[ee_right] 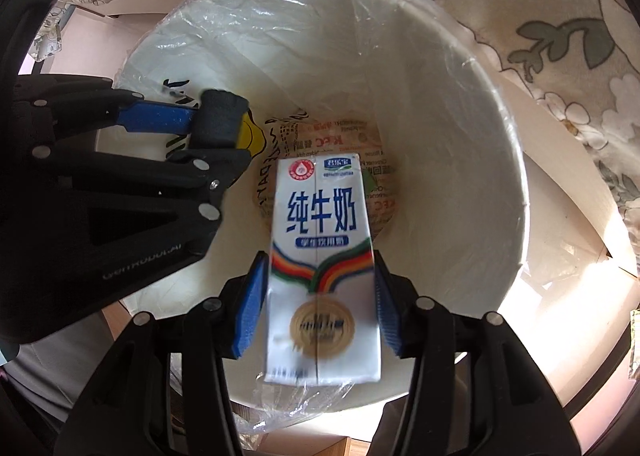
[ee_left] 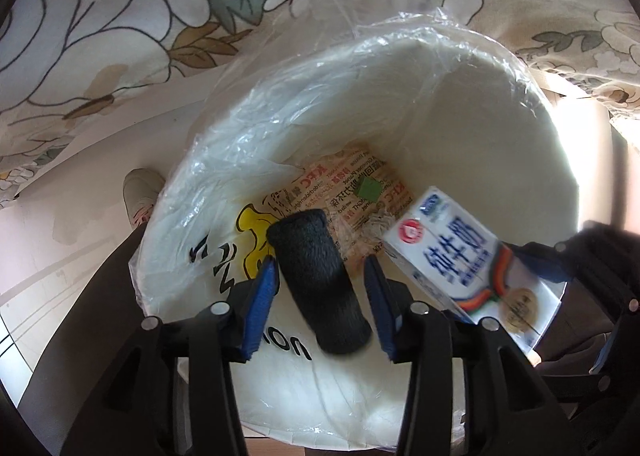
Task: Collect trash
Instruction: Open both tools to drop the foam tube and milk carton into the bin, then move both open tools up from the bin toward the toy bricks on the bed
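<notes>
A white bin (ee_left: 552, 128) lined with a clear plastic bag lies below both grippers. My left gripper (ee_left: 320, 288) is open over it; a black foam cylinder (ee_left: 320, 280) sits loosely between the blue pads (ee_left: 262, 296), with a gap on its right side. My right gripper (ee_right: 320, 296) is open too, and a white and blue milk carton (ee_right: 320, 236) stands between its pads (ee_right: 252, 308), its lower end blurred. The carton (ee_left: 472, 256) also shows at the right of the left wrist view. At the bin's bottom lie a printed KFC paper (ee_left: 344, 192) and a small green piece (ee_left: 370, 189).
A floral cloth (ee_left: 120, 36) hangs along the far side of the bin (ee_right: 508, 160). A white bag with a yellow cartoon print (ee_left: 250, 224) lies inside the bin. A person's light shoe (ee_left: 138, 192) stands on the pale floor to the bin's left.
</notes>
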### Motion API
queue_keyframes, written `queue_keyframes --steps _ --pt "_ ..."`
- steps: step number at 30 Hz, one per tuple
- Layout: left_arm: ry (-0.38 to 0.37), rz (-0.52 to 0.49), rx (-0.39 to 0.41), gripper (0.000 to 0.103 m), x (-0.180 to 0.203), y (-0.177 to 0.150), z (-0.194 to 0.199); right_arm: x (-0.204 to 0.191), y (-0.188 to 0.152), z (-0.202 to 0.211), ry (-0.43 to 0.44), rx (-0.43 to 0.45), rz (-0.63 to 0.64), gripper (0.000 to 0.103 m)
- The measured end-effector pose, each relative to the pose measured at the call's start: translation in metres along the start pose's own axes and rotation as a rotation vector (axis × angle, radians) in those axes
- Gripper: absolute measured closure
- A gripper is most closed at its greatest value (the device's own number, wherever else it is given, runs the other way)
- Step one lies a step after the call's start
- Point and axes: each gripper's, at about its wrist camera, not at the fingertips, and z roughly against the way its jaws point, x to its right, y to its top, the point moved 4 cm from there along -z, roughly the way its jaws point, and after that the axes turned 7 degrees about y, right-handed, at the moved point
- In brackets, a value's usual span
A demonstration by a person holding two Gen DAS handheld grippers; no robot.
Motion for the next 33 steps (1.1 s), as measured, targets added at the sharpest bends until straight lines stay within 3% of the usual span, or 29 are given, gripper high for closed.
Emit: queue_keyframes --steps 2,19,26,33 --pt "-0.007 0.006 0.010 0.044 -0.001 0.001 0.003 0.000 0.000 0.003 -0.010 0.011 -0.002 0.043" --pt "0.022 -0.025 0.017 0.044 0.005 -0.007 0.001 0.006 -0.001 0.023 0.049 0.046 -0.033 0.043" --pt "0.045 -0.028 0.058 0.044 -0.005 -0.017 0.026 0.001 -0.011 0.026 0.036 0.065 -0.033 0.043" --pt "0.052 -0.036 0.106 0.044 -0.012 -0.034 0.059 -0.002 -0.024 0.056 0.011 0.112 -0.027 0.043"
